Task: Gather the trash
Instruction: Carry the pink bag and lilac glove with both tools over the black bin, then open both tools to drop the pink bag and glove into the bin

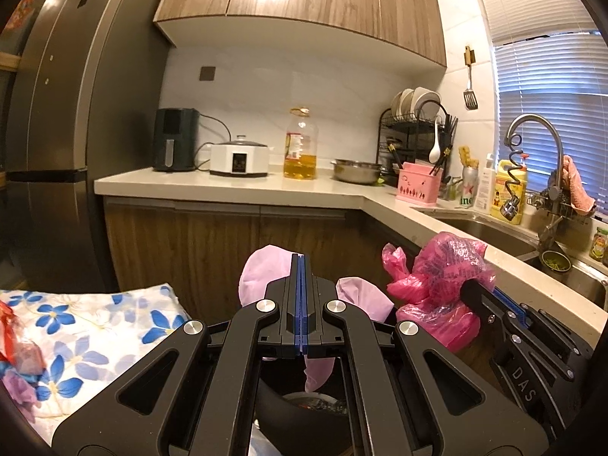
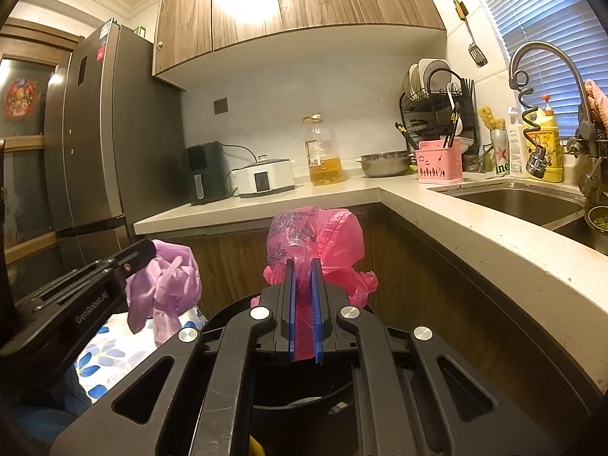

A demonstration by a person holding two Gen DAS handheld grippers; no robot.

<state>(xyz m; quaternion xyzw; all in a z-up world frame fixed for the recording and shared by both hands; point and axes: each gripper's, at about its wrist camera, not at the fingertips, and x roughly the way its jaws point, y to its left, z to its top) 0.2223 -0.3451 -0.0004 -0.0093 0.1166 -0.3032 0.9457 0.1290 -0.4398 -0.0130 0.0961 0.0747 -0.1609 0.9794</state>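
Observation:
My left gripper (image 1: pixel 300 262) is shut on a crumpled lilac plastic bag (image 1: pixel 262 277), which bulges on both sides of the fingers; it also shows in the right wrist view (image 2: pixel 167 281). My right gripper (image 2: pixel 303 266) is shut on a crumpled pink plastic bag (image 2: pixel 315 239), also seen in the left wrist view (image 1: pixel 440 277). Both bags are held side by side above a black round bin (image 2: pixel 300 391), whose opening lies below the grippers (image 1: pixel 304 406).
A flowered cloth (image 1: pixel 95 334) with wrappers lies to the left. A counter (image 1: pixel 235 186) carries an air fryer, cooker, oil bottle (image 1: pixel 300 144), steel bowl and dish rack. A sink (image 2: pixel 520 197) with a tap is on the right. A fridge (image 1: pixel 57 114) stands left.

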